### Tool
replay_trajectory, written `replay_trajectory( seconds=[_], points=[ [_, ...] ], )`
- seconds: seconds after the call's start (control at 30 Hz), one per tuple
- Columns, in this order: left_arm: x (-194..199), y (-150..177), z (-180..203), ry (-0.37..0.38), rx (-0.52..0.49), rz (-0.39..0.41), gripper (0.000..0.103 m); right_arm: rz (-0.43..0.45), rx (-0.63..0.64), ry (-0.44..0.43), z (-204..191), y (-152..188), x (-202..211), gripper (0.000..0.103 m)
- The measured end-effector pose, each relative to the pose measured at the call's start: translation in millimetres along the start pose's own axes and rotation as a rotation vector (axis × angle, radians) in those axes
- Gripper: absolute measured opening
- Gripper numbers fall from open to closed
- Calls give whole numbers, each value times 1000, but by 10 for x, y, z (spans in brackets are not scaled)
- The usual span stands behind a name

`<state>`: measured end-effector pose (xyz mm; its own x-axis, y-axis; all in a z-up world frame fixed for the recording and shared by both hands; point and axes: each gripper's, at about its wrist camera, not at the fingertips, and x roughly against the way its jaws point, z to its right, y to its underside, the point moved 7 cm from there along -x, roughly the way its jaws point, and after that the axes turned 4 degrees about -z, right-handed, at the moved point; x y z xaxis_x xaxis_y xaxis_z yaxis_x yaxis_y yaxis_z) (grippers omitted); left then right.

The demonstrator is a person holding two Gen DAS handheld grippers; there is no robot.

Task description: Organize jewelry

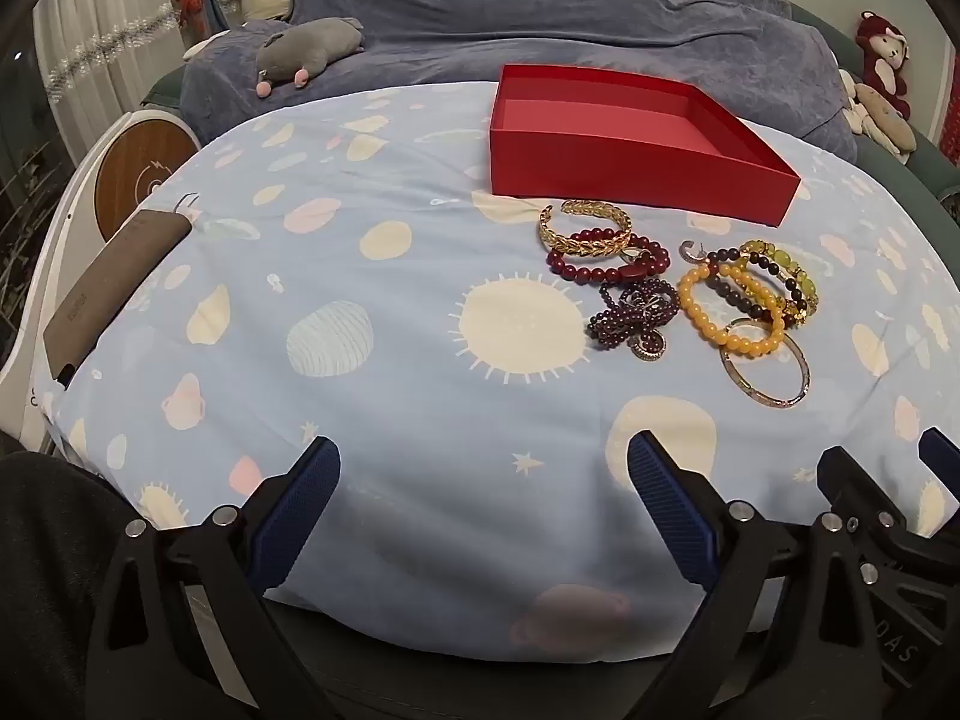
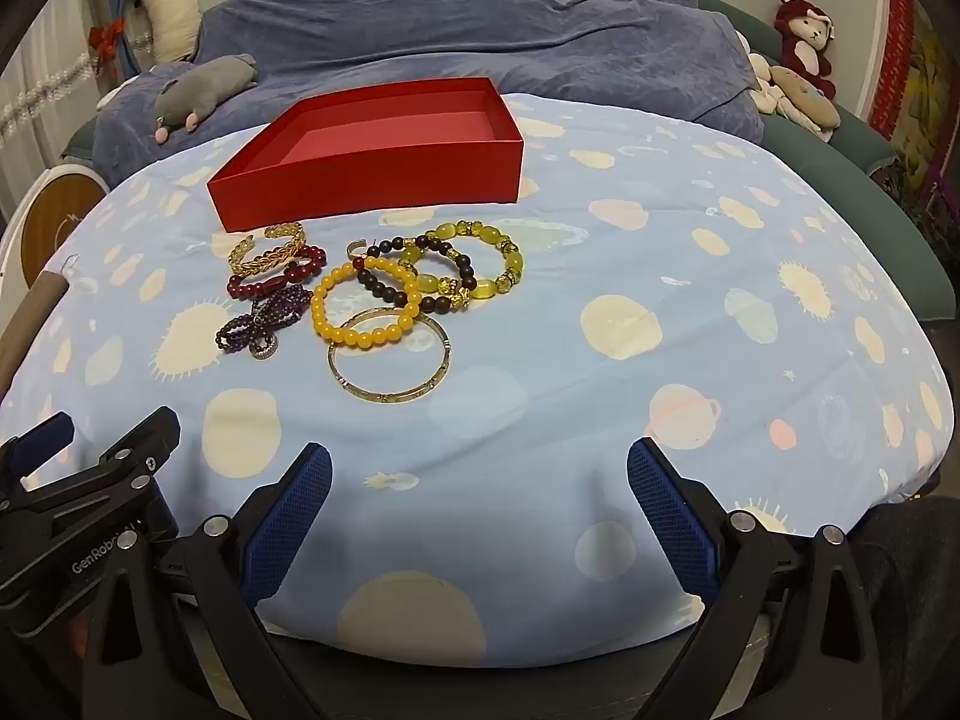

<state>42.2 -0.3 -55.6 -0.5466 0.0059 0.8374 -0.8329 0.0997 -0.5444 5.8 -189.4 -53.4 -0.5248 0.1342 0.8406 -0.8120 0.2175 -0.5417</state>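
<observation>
An empty red box (image 1: 606, 171) (image 2: 372, 192) stands at the far side of a table under a blue planet-print cloth. In front of it lies a cluster of bracelets: a gold leaf cuff (image 1: 585, 231) (image 2: 267, 252), dark red beads (image 1: 606, 264) (image 2: 282, 279), purple beads (image 1: 636, 318) (image 2: 258, 324), a yellow bead bracelet (image 1: 729, 315) (image 2: 366, 306), a green and gold one (image 1: 786, 276) (image 2: 474, 270) and a thin gold bangle (image 1: 765, 366) (image 2: 387, 360). My left gripper (image 1: 483, 468) and right gripper (image 2: 480, 471) are open and empty near the table's front edge.
A bed with a blue blanket (image 1: 570, 18) lies behind the table, with a grey plush toy (image 1: 306, 51) on it. A brown case (image 1: 114, 282) lies at the cloth's left edge. Stuffed toys (image 2: 801, 36) sit at the far right. A round white and wood device (image 1: 135, 177) stands left.
</observation>
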Motion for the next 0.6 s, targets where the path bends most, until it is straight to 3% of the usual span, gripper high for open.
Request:
replay_trajectory(
  seconds=[0.6],
  points=[
    [38,-12,-9,7,-8,11,92,3,19,11,-21,17,22,95]
  ],
)
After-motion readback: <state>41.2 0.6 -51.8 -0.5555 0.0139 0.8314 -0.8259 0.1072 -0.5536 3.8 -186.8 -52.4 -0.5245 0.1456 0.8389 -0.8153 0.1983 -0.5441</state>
